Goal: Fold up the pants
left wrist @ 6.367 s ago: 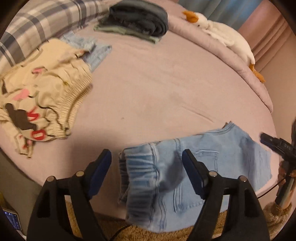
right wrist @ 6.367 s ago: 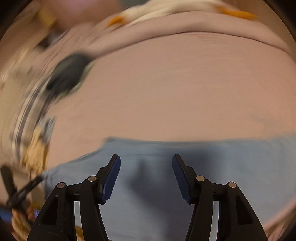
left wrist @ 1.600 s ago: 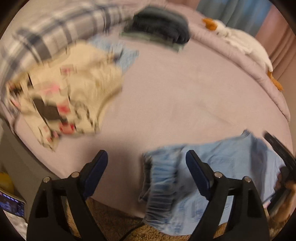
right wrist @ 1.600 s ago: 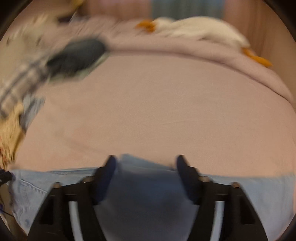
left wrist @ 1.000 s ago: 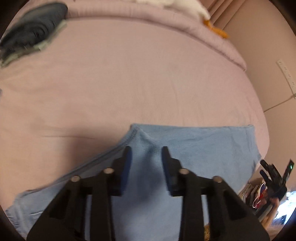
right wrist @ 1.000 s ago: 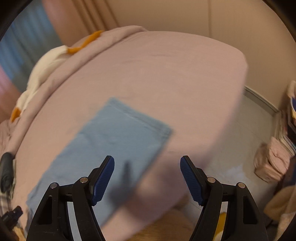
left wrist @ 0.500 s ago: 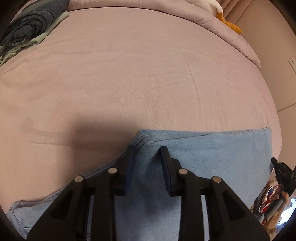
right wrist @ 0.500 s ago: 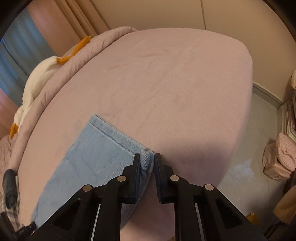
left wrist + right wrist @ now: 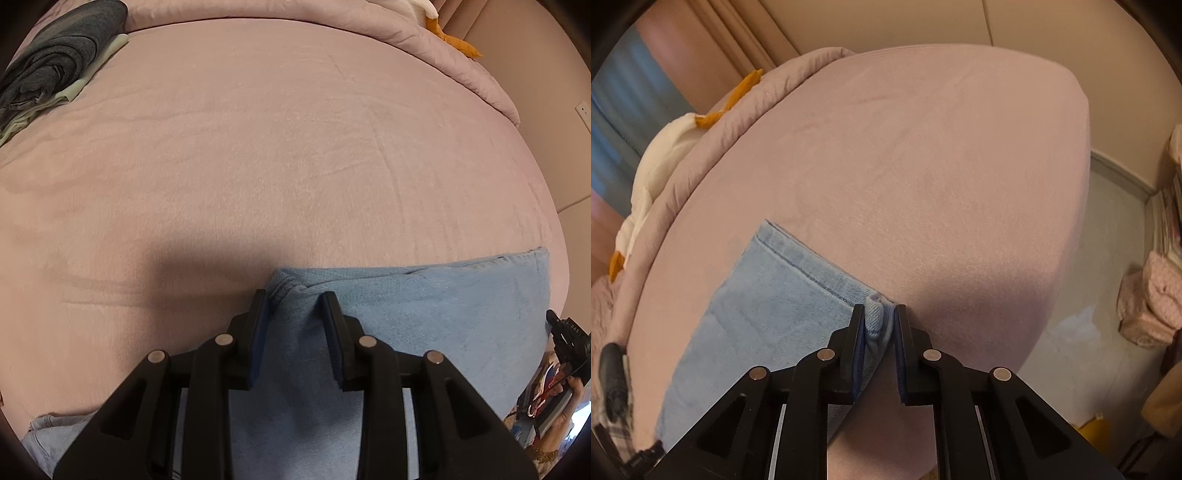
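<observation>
Pants [image 9: 424,332] of light blue denim are lying spread along the near edge of the pink bed [image 9: 277,147], one leg stretching flat toward its hemmed end [image 9: 812,269]. The left gripper [image 9: 295,299] is pinching a raised fold at the pants' far edge, its jaws standing narrowly apart with the bunched cloth pressed between the blue pads. The right gripper [image 9: 880,310] is clamping the corner of the hem, where the denim is puckering up between its pads; its jaws have just been closing onto that corner and are now standing almost together. In the left wrist view the right gripper is also showing at the far right edge of the pants. A folded dark grey garment [image 9: 55,62] is sitting on a pale one at the far left of the bed, well apart from the pants. A white and orange plush toy [image 9: 665,147] is lying along the bed's far rim.
</observation>
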`<state>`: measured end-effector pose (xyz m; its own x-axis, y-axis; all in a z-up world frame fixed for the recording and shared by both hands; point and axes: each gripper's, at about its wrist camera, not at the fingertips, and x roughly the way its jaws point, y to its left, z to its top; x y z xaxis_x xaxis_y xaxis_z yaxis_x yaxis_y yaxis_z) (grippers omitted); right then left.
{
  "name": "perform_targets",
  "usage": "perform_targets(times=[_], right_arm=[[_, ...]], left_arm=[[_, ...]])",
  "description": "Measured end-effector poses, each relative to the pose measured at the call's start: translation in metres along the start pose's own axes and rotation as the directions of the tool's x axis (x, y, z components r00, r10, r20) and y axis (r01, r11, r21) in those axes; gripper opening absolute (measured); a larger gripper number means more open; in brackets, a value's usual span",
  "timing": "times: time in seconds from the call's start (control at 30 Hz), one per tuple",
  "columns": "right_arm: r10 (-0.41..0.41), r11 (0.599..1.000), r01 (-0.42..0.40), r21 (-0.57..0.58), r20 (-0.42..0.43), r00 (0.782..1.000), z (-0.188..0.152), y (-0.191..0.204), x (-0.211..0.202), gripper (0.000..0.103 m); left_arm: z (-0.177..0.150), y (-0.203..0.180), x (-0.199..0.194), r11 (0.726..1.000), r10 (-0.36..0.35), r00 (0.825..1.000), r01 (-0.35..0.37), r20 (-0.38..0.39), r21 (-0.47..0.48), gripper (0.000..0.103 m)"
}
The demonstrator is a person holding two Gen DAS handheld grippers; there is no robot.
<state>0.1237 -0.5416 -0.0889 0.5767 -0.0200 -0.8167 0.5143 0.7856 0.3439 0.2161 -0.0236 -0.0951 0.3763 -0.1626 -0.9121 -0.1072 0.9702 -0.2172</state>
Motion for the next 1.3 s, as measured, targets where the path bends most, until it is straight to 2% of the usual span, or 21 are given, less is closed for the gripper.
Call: perform_targets(times=[0.1,0.27,0.37,0.67,0.77,0.8,0.83,0.87,0.93,0.97,1.0,1.17,1.3], right_arm=[[-0.001,1.000,0.001,-0.011,0.008,1.000,-0.002,0.000,0.000,0.009],[-0.046,0.998,0.047,-0.046,0.024,0.999,-0.003,0.008,0.002,0.010],[-0.085,0.993,0.088,-0.083,0.041,0.996,-0.003,0.016,0.003,0.010],[-0.113,0.990,0.118,-0.078,0.060,0.992,-0.006,0.021,0.003,0.010],[-0.130,0.987,0.136,-0.090,0.070,0.989,-0.008,0.024,0.003,0.010],[-0.134,0.985,0.140,-0.096,0.071,0.989,-0.008,0.024,0.003,0.010],[-0.136,0.985,0.143,-0.101,0.070,0.988,-0.007,0.025,0.003,0.010],[-0.137,0.984,0.143,-0.102,0.067,0.988,-0.007,0.025,0.003,0.010],[-0.134,0.985,0.140,-0.100,0.062,0.989,-0.006,0.024,0.003,0.010],[-0.133,0.986,0.138,-0.098,0.062,0.989,-0.005,0.023,0.003,0.010],[-0.132,0.986,0.138,-0.097,0.063,0.989,-0.006,0.023,0.003,0.010],[-0.133,0.985,0.138,-0.102,0.057,0.989,-0.006,0.024,0.002,0.011],[-0.127,0.979,0.129,-0.158,0.022,0.992,0.000,0.026,0.001,0.016]], left_arm=[[-0.004,0.001,-0.002,1.000,0.016,1.000,-0.016,0.007,-0.001,0.032],[-0.005,-0.011,-0.001,0.998,0.063,0.998,-0.064,0.022,0.030,0.032],[-0.004,-0.007,0.000,0.999,0.047,0.999,-0.048,0.018,0.015,0.032],[-0.003,-0.006,0.000,0.999,0.047,0.999,-0.047,0.020,0.007,0.032],[-0.007,-0.007,-0.007,0.999,0.032,0.999,-0.033,-0.009,-0.015,0.032],[-0.011,-0.012,-0.013,0.999,0.032,0.999,-0.032,-0.025,-0.013,0.035],[-0.015,-0.019,-0.020,1.000,0.016,0.999,-0.016,-0.036,-0.003,0.036],[-0.019,-0.026,-0.027,0.999,-0.033,0.999,0.033,-0.039,0.008,0.037],[-0.028,-0.039,-0.039,0.983,-0.181,0.983,0.182,-0.038,0.023,0.045],[-0.034,-0.047,-0.044,0.973,-0.225,0.973,0.227,-0.047,0.036,0.047],[-0.040,-0.054,-0.045,0.971,-0.232,0.971,0.235,-0.060,0.051,0.053],[-0.073,-0.078,-0.022,0.969,-0.177,0.972,0.199,-0.155,0.145,0.054],[-0.083,-0.089,-0.015,0.969,-0.122,0.986,0.143,-0.111,0.202,0.058]])
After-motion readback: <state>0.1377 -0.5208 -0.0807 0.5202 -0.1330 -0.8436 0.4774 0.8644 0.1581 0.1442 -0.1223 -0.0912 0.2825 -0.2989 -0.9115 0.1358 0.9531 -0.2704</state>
